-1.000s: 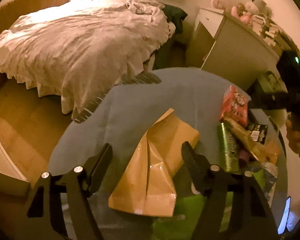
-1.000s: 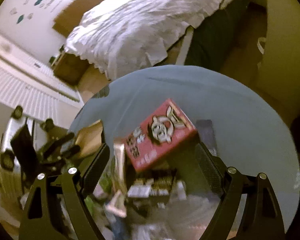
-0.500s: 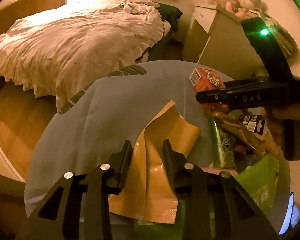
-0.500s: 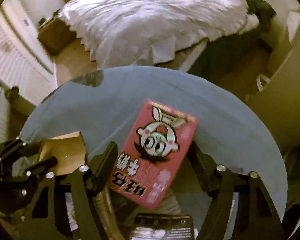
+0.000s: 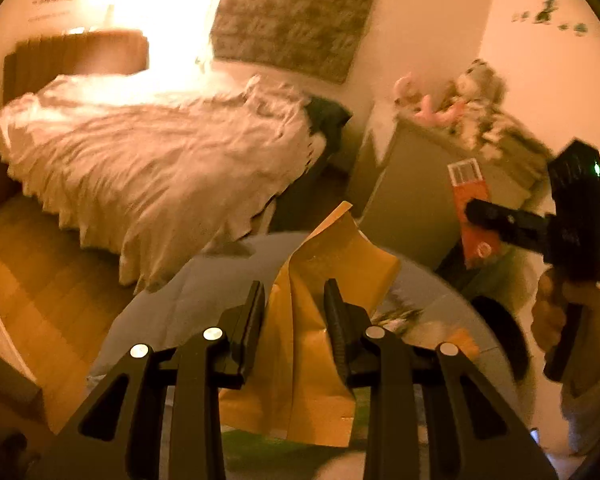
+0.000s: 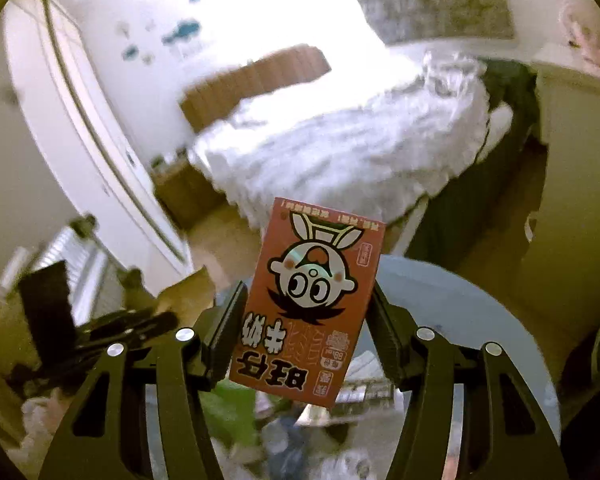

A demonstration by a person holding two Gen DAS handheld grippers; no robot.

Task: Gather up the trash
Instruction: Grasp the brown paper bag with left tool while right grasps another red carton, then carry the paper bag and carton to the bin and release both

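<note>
Our left claw (image 5: pixel 294 304) pinches the floppy yellow bag (image 5: pixel 320 320) and our right claw (image 6: pixel 306 312) pinches the red milk box (image 6: pixel 310 300) above the table (image 6: pixel 460 304), so either could slip and fall.

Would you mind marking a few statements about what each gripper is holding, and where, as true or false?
1. The left gripper is closed on a yellow-brown pouch. True.
2. The right gripper is empty and wide open. False: it is clamped on a red carton printed with a cartoon face.
3. The red carton lies flat on the round table. False: it is held in the air above the table.
4. A bed with rumpled light bedding stands behind the table. True.
5. Seen from the left wrist camera, the right gripper is at the right side of the picture. True.
</note>
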